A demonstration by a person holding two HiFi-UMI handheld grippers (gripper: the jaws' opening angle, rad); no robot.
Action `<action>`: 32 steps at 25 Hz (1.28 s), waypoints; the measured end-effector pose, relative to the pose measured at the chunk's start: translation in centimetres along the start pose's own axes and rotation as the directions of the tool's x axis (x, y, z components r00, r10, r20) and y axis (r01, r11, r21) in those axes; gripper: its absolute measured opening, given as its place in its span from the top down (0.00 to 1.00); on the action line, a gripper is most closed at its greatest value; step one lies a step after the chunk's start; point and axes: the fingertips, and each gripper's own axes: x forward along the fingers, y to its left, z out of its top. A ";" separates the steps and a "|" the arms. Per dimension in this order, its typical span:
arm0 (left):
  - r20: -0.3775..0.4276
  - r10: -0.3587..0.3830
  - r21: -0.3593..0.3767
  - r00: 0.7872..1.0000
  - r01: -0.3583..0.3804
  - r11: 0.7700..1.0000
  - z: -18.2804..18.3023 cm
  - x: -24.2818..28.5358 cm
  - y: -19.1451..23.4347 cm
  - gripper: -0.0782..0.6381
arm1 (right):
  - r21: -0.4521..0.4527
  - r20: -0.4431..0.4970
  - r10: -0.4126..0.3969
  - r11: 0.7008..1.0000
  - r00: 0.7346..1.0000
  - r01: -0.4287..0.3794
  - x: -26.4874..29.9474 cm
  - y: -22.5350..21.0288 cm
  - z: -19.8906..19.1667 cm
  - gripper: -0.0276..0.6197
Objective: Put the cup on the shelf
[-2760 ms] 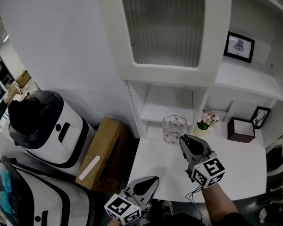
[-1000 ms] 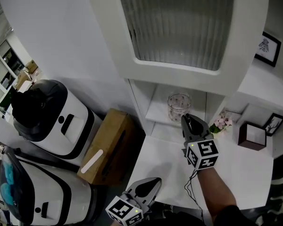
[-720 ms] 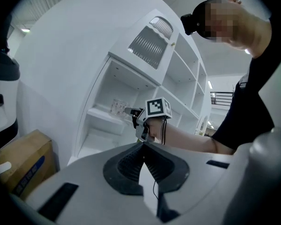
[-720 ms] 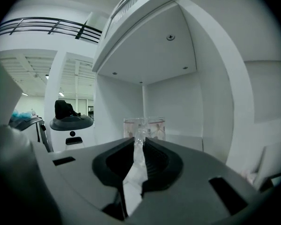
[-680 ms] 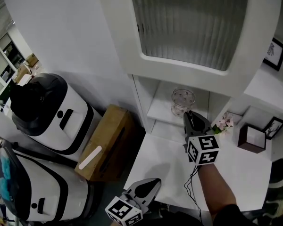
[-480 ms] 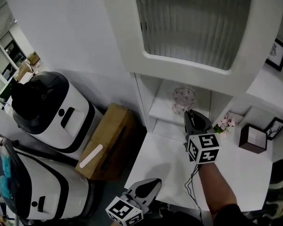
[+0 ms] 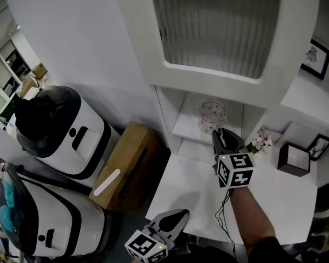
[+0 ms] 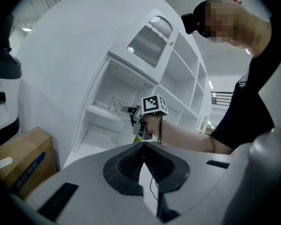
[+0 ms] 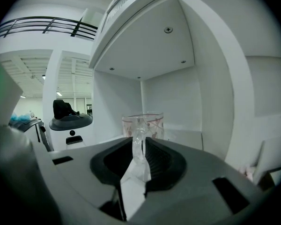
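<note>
Glass cup [image 7: 212,114] w/ pink print is standing upright in the white shelf [image 7: 185,131] cubby, below the ribbed cabinet door [image 7: 219,23] — base contact w/ the board cannot be told. R gripper [image 7: 220,137] is clamping the cup's clear handle. L gripper [image 7: 174,219] is hanging low by the table [image 7: 189,188] edge — jaws pressed together, nothing between.
</note>
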 end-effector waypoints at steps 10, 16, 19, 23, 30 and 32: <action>-0.005 -0.018 0.015 1.000 0.018 1.000 -0.2 -0.8 -0.9 0.88 | 0.088 0.066 -0.004 0.996 0.998 -0.002 -4.3 0.4 0.4 0.85; 0.001 -0.048 0.035 0.999 0.048 0.998 0.0 -1.9 -1.8 0.88 | 0.099 0.114 0.017 0.995 0.993 -0.029 -8.6 1.4 1.0 0.88; 0.000 -0.073 0.052 0.997 0.073 0.996 -0.1 -2.6 -2.4 0.88 | 0.117 0.106 0.028 0.992 0.994 -0.041 -10.5 2.2 0.4 0.93; -0.010 -0.104 0.057 0.994 0.105 0.993 -0.3 -3.8 -3.1 0.88 | 0.134 0.088 0.043 0.989 0.995 -0.054 -12.9 3.7 -0.8 0.94; -0.018 -0.156 0.079 0.988 0.157 0.984 -0.6 -6.9 -4.0 0.88 | 0.149 0.088 0.063 0.986 0.994 -0.075 -17.1 7.9 -2.0 0.95; -0.008 -0.164 0.075 0.986 0.164 0.984 -0.8 -8.0 -4.1 0.88 | 0.146 0.088 0.062 0.986 0.994 -0.075 -18.2 9.3 -2.2 0.95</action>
